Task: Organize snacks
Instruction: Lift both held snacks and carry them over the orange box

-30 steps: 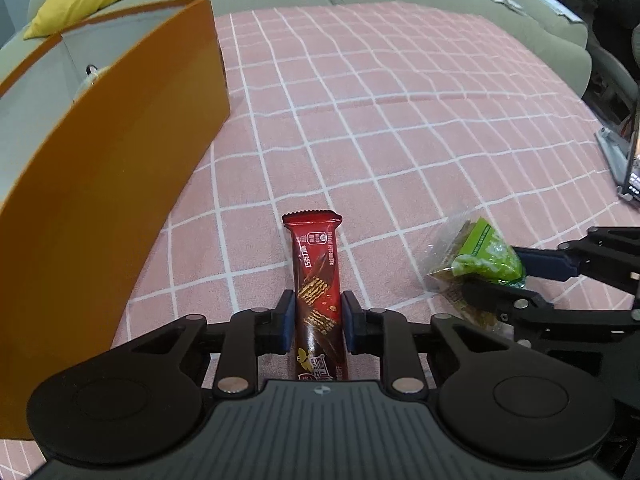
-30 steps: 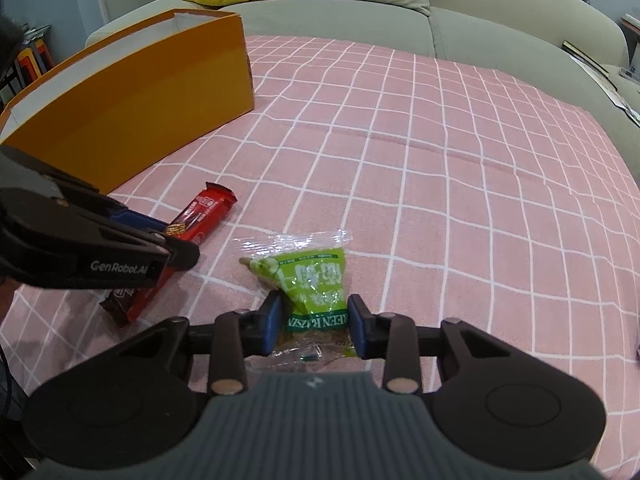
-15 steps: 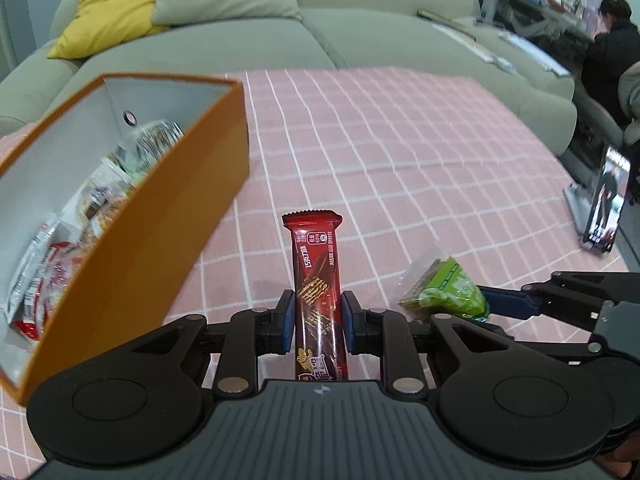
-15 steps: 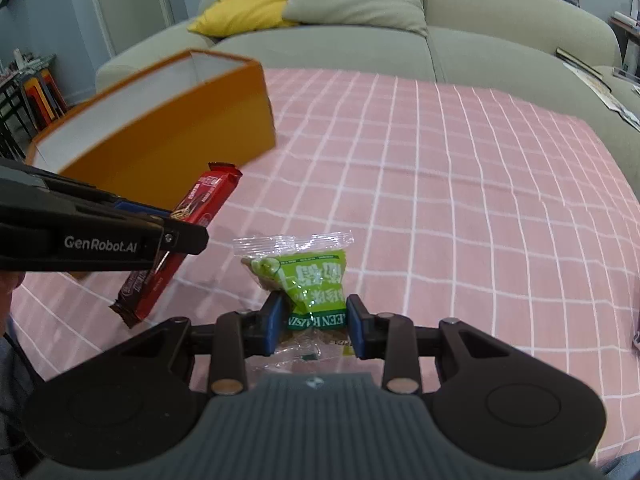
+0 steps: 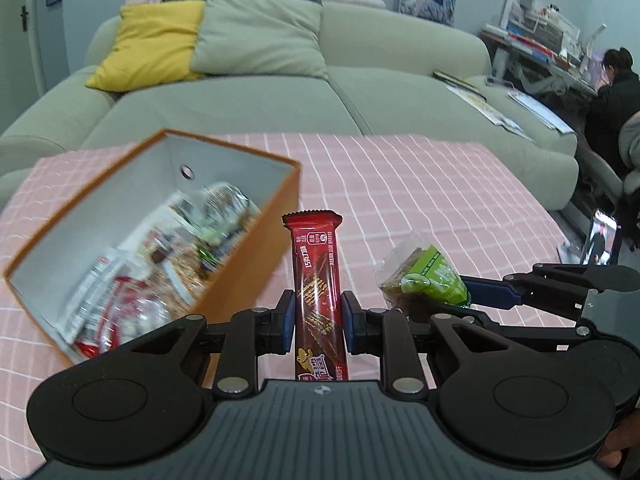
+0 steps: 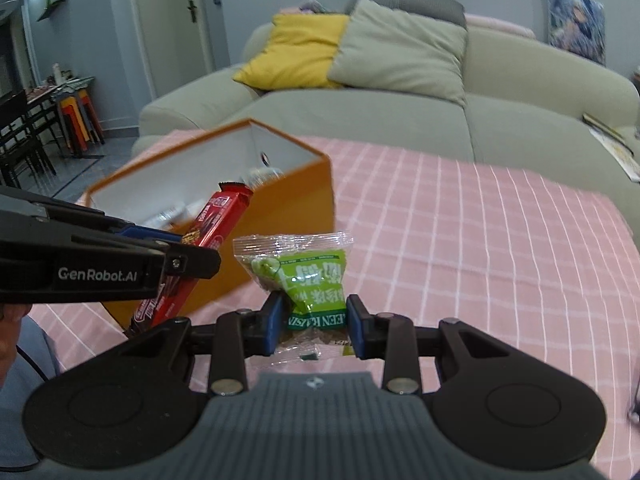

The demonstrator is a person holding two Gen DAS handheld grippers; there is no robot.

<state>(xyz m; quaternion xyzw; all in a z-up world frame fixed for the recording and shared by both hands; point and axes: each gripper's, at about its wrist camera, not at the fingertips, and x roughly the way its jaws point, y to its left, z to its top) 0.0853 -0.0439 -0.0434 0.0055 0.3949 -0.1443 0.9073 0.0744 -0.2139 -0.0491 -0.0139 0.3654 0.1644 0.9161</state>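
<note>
Over a pink checked table, one orange box sits toward the left edge, open and already crowded with packets too blurred to count. Two claws hang in the air beside it, one snack apiece: the left claw is clamped on a red bar, the right claw pinched on a green pack. The risks, by judgement: the long bar, gripped low, may catch the near wall of the box, and the slack green wrapper could slip free. With the claws side by side, they might knock together over the opening.
</note>
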